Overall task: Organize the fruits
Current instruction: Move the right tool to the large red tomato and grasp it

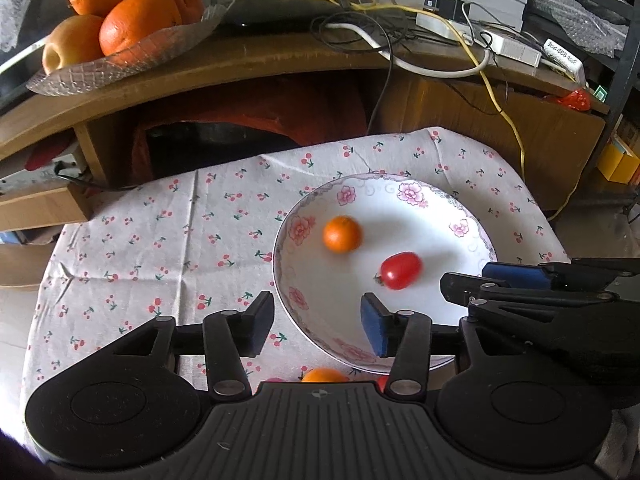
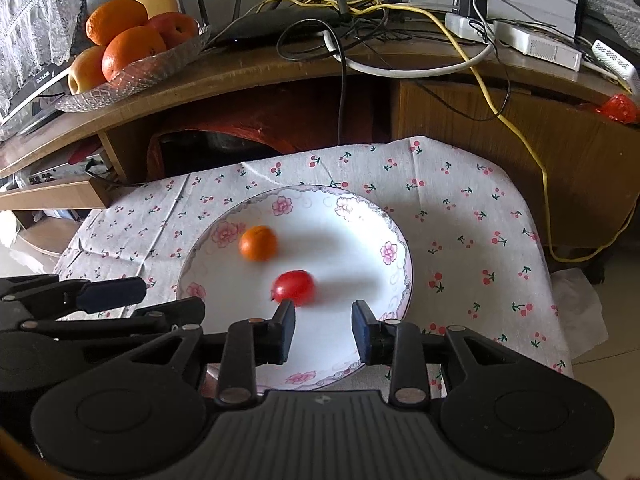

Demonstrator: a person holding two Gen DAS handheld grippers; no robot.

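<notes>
A white plate with pink flowers on its rim (image 1: 424, 224) (image 2: 360, 248) rests on a cherry-print cloth (image 1: 160, 240). On the plate lie a small orange (image 1: 342, 233) (image 2: 258, 243) and a red cherry tomato (image 1: 401, 270) (image 2: 294, 287), a little apart. My left gripper (image 1: 318, 328) is open above the plate's near left rim, nothing between its fingers. My right gripper (image 2: 324, 330) is open just in front of the tomato, holding nothing. Another orange fruit (image 1: 324, 376) peeks out under the left gripper's body, with a red fruit (image 1: 382, 382) beside it.
A glass dish (image 1: 120, 68) (image 2: 152, 72) piled with large oranges and apples stands on the wooden shelf (image 1: 280, 60) behind the table. Tangled cables (image 1: 360, 24), a router and power strips (image 1: 500, 44) crowd the shelf. A yellow cable (image 2: 536, 152) hangs down at the right.
</notes>
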